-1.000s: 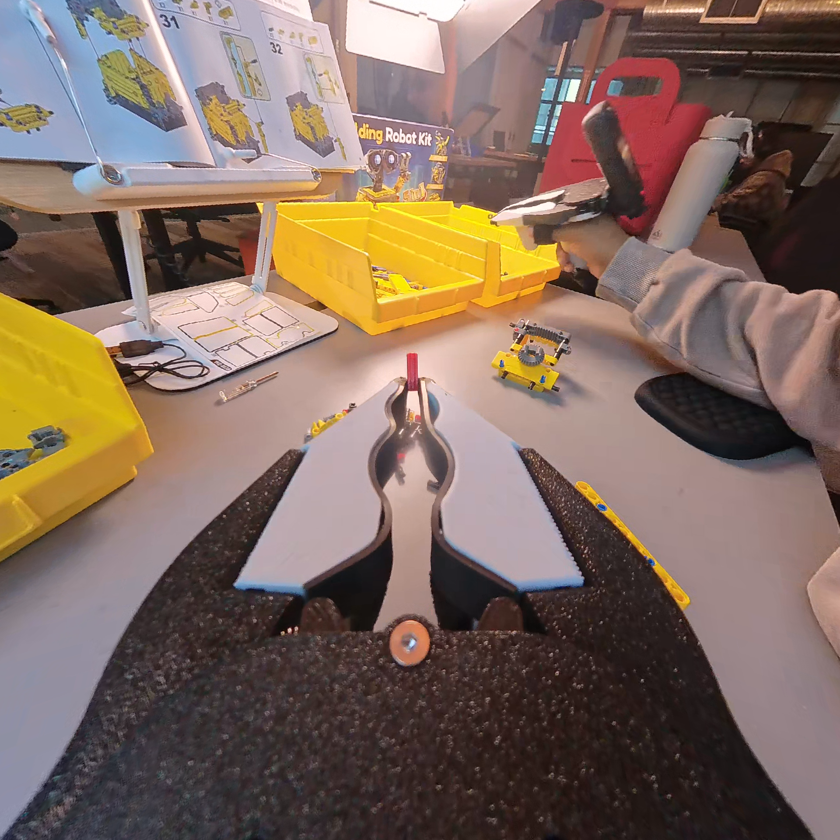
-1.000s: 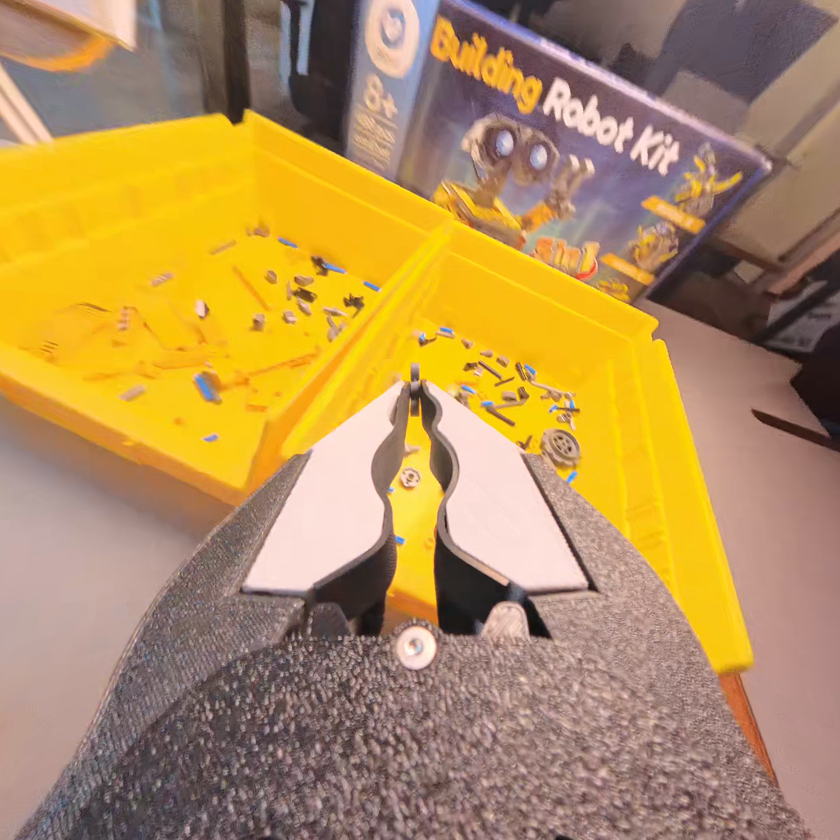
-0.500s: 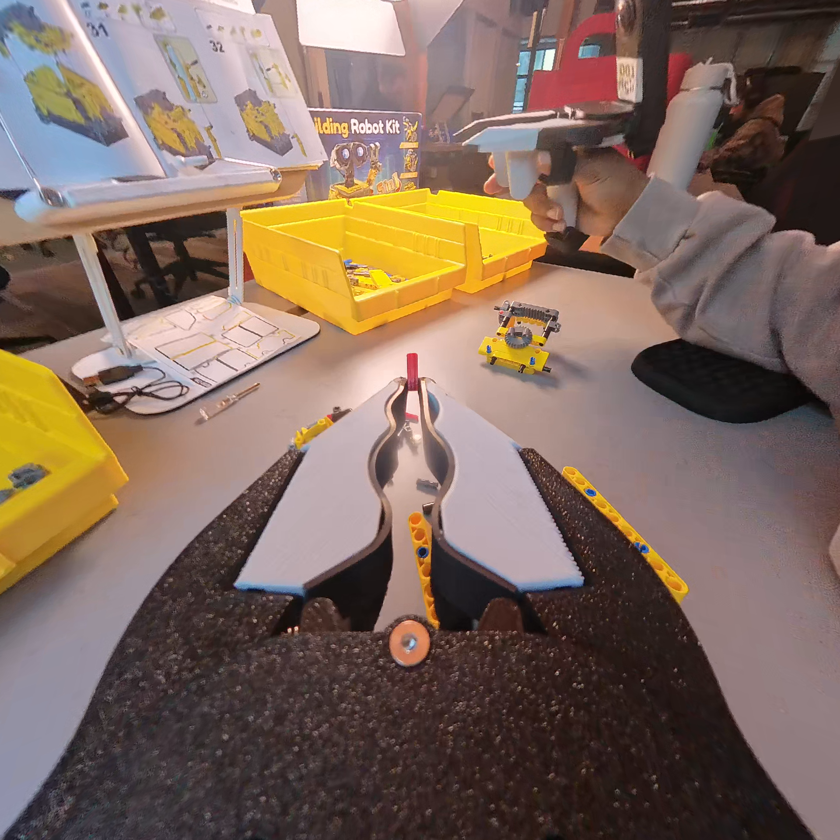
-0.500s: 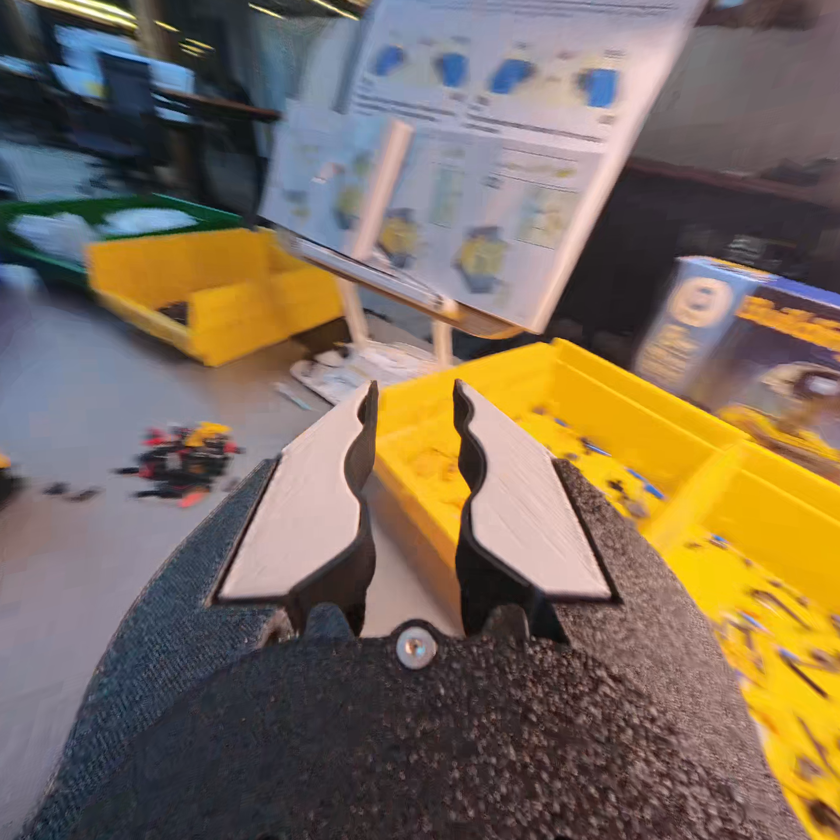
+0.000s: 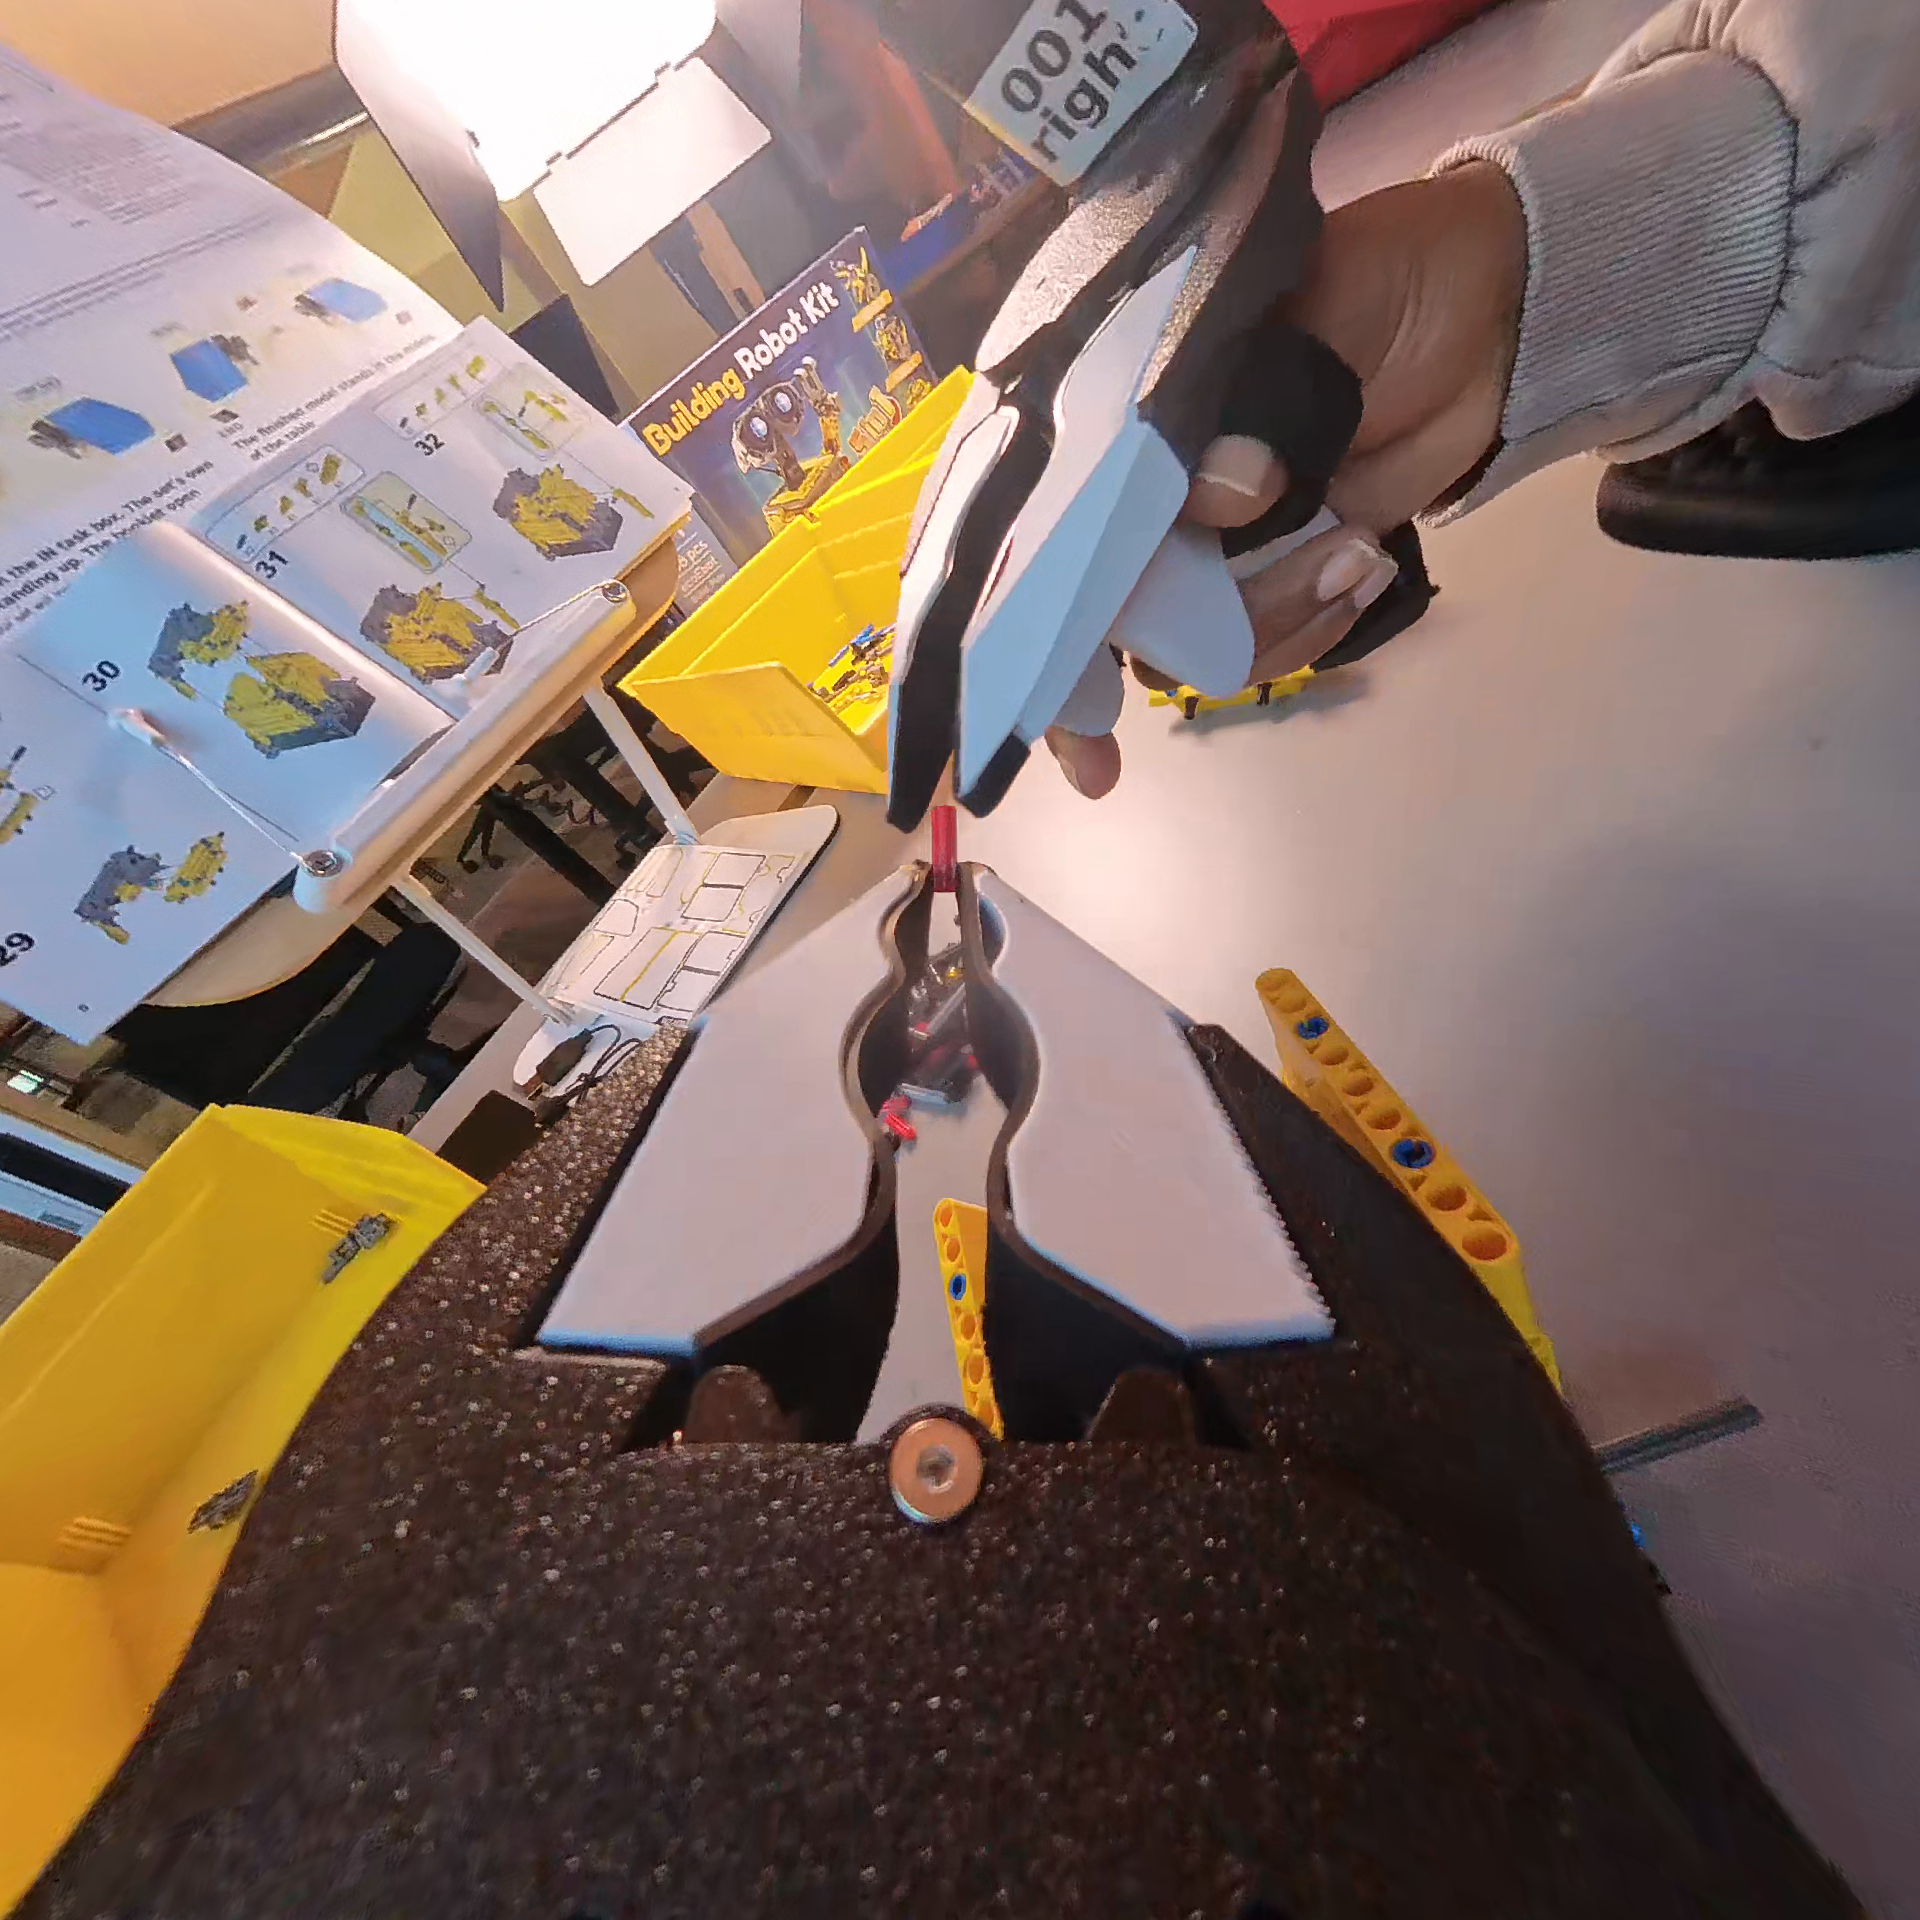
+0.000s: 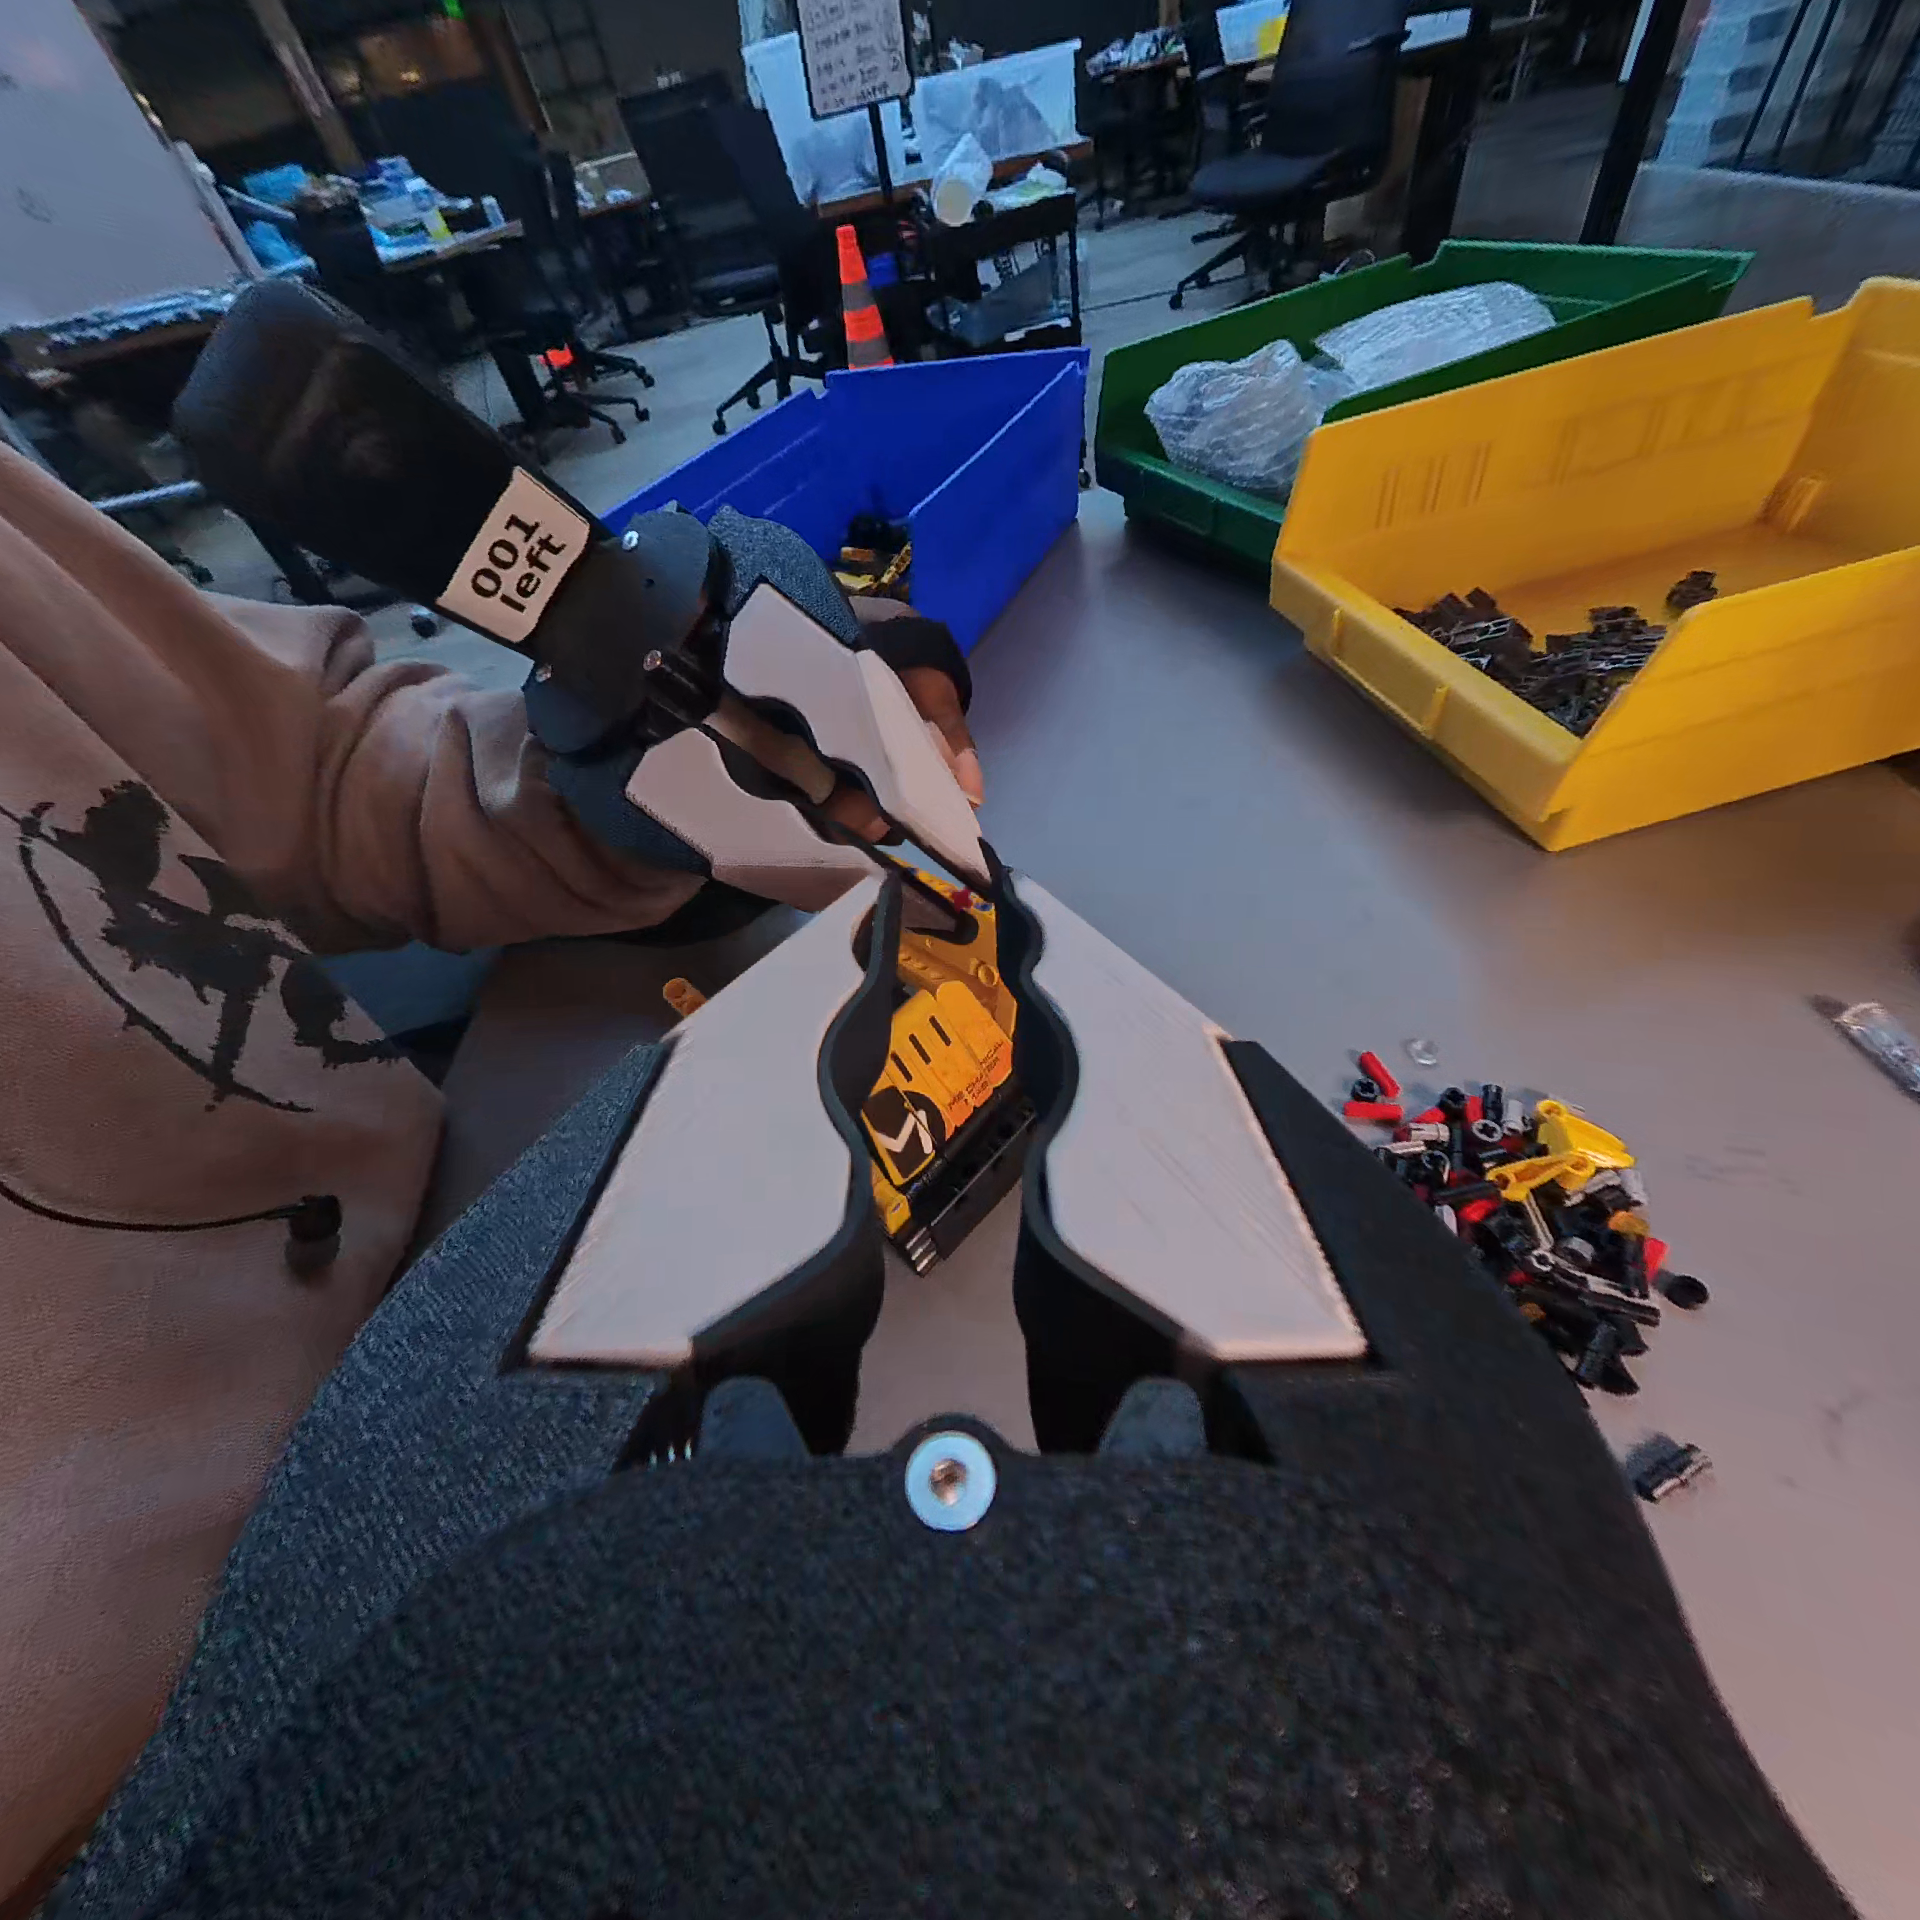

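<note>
The left tongs (image 5: 940, 883) are clenched on a short red plastic pin (image 5: 942, 847), held upright at their tips, centre of the left wrist view. The right tongs (image 6: 942, 896) stand slightly parted with their tips on either side of the pin's free end; contact cannot be told. Both hang above a yellow-and-black brick model (image 6: 951, 1060) on the grey counter (image 6: 1247, 831).

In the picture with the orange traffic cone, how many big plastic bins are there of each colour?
Blue bin: 1
Green bin: 1
Yellow bin: 1
Total: 3 bins in the right wrist view.
</note>
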A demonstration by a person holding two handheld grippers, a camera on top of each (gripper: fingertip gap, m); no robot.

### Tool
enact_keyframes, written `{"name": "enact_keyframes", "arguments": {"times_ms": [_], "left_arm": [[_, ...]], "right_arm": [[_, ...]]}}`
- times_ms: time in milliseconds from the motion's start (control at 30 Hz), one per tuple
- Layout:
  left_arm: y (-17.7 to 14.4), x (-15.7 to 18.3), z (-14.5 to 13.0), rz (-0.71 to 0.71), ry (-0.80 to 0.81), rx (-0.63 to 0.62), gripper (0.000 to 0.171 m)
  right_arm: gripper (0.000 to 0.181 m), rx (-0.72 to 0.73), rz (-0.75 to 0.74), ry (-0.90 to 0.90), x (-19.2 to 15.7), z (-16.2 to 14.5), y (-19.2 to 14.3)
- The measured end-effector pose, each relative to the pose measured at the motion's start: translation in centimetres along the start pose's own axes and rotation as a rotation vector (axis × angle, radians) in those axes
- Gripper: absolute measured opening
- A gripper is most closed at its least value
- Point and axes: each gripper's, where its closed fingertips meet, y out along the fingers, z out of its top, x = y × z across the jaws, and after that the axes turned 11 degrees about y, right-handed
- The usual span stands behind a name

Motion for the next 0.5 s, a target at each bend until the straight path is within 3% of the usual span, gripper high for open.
{"name": "enact_keyframes", "arguments": {"times_ms": [167, 333, 400, 500], "left_arm": [[0.1, 0.2, 0.0, -0.002, 0.028, -0.012, 0.003], [0.2, 0.2, -0.3, -0.013, -0.014, -0.012, 0.005], [-0.1, -1.0, -0.2, 0.004, -0.129, 0.025, 0.013], [-1.0, -3.6, -0.9, 0.027, -0.364, 0.073, 0.02]], "right_arm": [[0.004, -0.025, -0.02, -0.013, 0.3, -0.6, 0.2], [0.003, -0.033, -0.02, -0.019, 0.9, -0.9, 0.0], [0.004, -0.023, -0.09, -0.02, 3.0, -0.8, -0.6], [0.004, -0.087, -0.335, -0.045, 9.4, -2.1, -1.4]]}}
